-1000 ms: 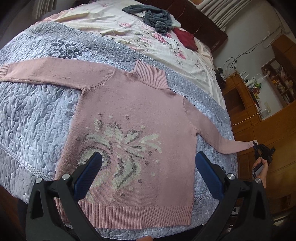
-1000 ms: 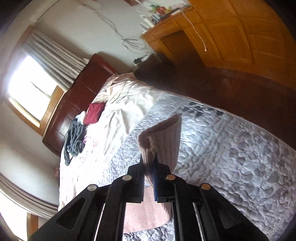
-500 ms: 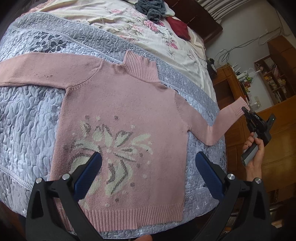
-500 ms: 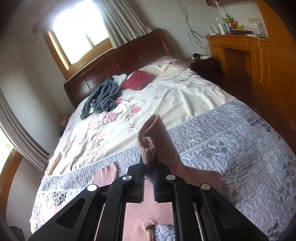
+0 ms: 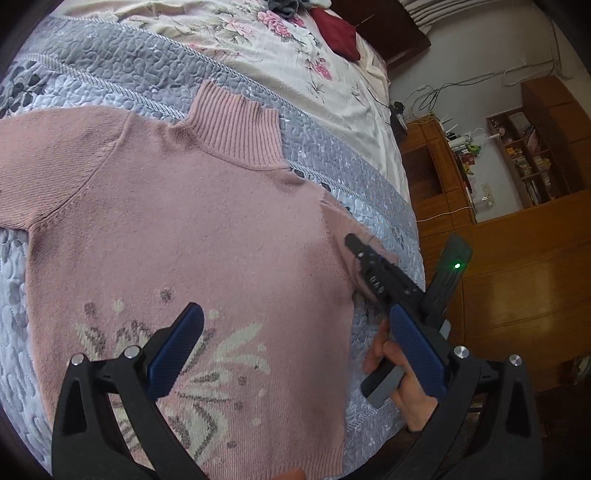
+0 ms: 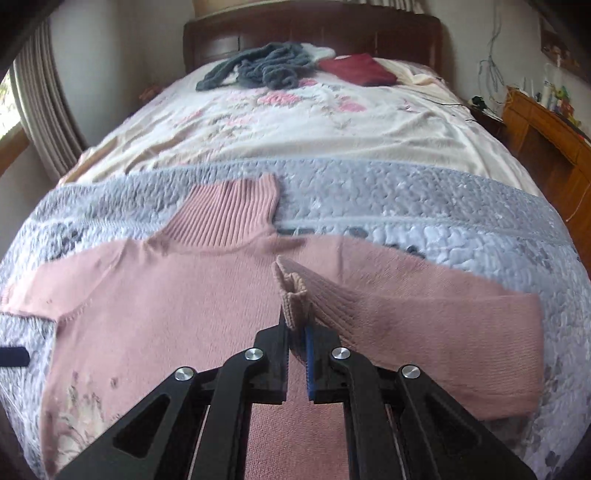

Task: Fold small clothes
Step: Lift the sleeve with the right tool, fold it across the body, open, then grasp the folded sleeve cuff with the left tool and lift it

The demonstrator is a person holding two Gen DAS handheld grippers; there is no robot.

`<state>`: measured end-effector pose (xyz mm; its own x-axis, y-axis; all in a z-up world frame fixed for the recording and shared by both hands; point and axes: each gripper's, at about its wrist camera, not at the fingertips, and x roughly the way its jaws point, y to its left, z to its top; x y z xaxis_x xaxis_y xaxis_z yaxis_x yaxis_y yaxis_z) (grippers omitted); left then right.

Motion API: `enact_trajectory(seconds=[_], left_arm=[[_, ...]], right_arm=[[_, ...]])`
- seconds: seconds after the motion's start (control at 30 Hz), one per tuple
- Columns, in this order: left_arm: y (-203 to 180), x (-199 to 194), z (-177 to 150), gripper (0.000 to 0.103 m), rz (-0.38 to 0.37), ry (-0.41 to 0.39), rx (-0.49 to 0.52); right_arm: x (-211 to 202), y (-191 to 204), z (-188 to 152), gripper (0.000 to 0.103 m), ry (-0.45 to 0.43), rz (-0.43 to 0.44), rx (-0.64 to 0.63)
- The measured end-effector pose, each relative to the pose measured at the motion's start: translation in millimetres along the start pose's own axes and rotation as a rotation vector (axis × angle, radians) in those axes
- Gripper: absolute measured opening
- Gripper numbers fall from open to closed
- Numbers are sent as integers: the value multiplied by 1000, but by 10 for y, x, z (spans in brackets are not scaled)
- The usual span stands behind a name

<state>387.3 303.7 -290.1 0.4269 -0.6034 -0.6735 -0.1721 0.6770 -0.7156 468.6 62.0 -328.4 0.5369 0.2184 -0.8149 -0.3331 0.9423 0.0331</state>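
Pink sweater (image 5: 192,236): lies front up on the grey quilt (image 6: 424,210) at the foot of the bed, collar (image 6: 232,218) toward the headboard (image 6: 314,33).
Sleeve cuff (image 6: 293,295): pinched in the right tongs (image 6: 297,332), lifted and folded back over the sweater's shoulder.
Left tongs (image 5: 291,350): spread wide, empty, above the sweater's floral pattern.
Beyond the sweater, by the headboard: grey garment (image 6: 258,66), dark red cloth (image 6: 356,68).

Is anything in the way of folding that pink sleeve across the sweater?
Nothing visible. The right gripper grips the ribbed pink cuff above the pink knitted sweater, whose front lies bare. The open left gripper hovers over the hem.
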Motion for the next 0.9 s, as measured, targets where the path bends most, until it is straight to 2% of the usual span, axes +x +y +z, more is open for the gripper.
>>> enact_trajectory(seconds=[0.1,0.17,0.27,0.4,0.57,0.63,0.67,0.7,0.73,0.77,0.83,0.9], left_arm=[[98,440,183,100,-77,84,-69],[197,726,275,100,-116,128,-136],[292,1084,384,100,-174,150,-218],[338,1584,450,100,-192,199,-292],[162,2059,508,100,-185,274,-272],[108,2168,525,98,-153,298,-258],[92,2188,531,93,-143,294,-262],[73,2192,540,83,-126,293,-257],[52,2197,557,44,-91,295,-245],[53,2207,570,19,-52,301,-242],[70,2222,579,6,-40,312,-252],[37,2189,599,5,-36,307,-238]], right_arm=[[308,187,-282,11,70,-4,-62],[351,196,-409,31,89,38,-63],[129,79,-543,46,54,76,-10],[-299,-114,-769,47,33,107,75],[-817,-269,-1285,50,27,152,191],[-950,-296,-1456,50,39,170,235],[-1004,-307,-1541,50,45,178,260],[-1048,-312,-1593,51,51,189,281],[-1092,-305,-1636,51,54,199,296],[-1132,-295,-1675,51,54,206,309],[-1209,-250,-1729,51,52,224,325],[-1271,-182,-1741,51,51,237,320]])
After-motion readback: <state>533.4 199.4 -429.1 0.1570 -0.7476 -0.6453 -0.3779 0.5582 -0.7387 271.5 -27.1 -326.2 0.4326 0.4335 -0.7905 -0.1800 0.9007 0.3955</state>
